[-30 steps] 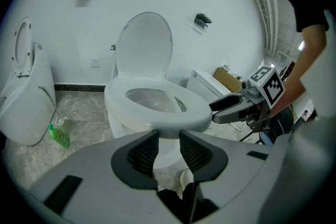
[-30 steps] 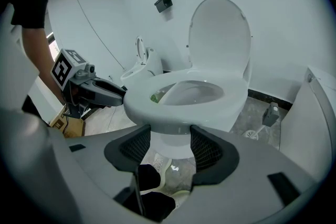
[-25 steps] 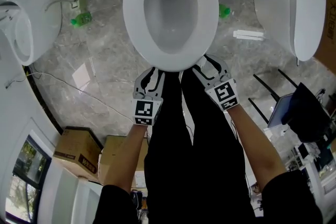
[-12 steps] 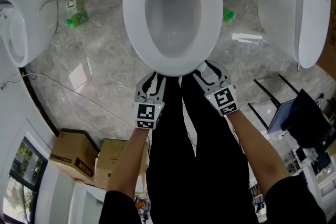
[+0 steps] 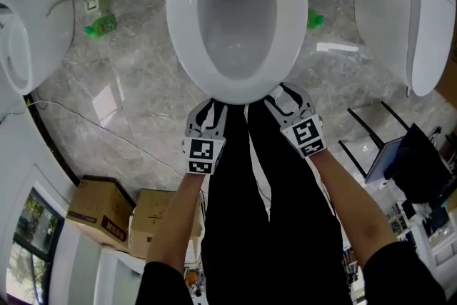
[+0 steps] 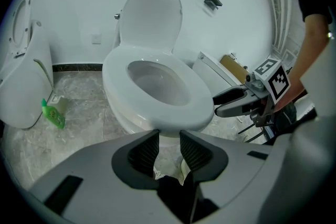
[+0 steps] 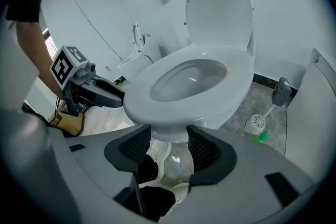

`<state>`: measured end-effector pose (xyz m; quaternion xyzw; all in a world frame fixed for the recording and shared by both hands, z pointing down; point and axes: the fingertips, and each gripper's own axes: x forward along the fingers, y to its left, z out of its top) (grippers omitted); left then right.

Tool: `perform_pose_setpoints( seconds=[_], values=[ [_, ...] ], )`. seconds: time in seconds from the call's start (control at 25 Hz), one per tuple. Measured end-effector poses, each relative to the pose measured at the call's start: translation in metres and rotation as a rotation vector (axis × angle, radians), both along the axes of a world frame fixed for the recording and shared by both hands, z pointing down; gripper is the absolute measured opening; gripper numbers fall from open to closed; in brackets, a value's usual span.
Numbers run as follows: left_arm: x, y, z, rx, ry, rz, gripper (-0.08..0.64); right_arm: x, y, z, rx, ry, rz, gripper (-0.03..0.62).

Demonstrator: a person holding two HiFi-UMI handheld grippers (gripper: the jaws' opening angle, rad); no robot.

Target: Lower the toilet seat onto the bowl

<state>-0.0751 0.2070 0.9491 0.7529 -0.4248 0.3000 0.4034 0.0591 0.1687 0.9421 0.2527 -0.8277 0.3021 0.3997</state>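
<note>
The white toilet seat lies flat on the bowl, and the lid stands upright behind it against the wall. My left gripper hangs just in front of the bowl's front rim, to the left, with its jaws open and empty. To the right of it my right gripper is at the same rim, open too, with nothing between its fingers. In the left gripper view the seat's front edge sits just beyond my jaws. The right gripper view shows the same edge.
A second toilet stands at the left and a third at the right. Green bottles lie on the marble floor. Cardboard boxes sit at the lower left. A toilet brush stands beside the bowl. The person's black-trousered legs are below.
Both grippers have sunk a little in front of the bowl's rim, and the toilet fills slightly more of the head view. Both pairs of jaws stay open.
</note>
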Motion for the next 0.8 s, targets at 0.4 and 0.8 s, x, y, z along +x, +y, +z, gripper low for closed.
perform_pose_setpoints(
  seconds=[0.4, 0.8],
  values=[
    [-0.001, 0.003, 0.036, -0.041, -0.022, 0.032, 0.130, -0.001, 0.002, 0.033, -0.014, 0.039, -0.001, 0.235],
    [0.001, 0.002, 0.051, -0.058, -0.003, 0.003, 0.129, 0.002, 0.000, 0.047, -0.004, 0.033, -0.007, 0.235]
  ],
)
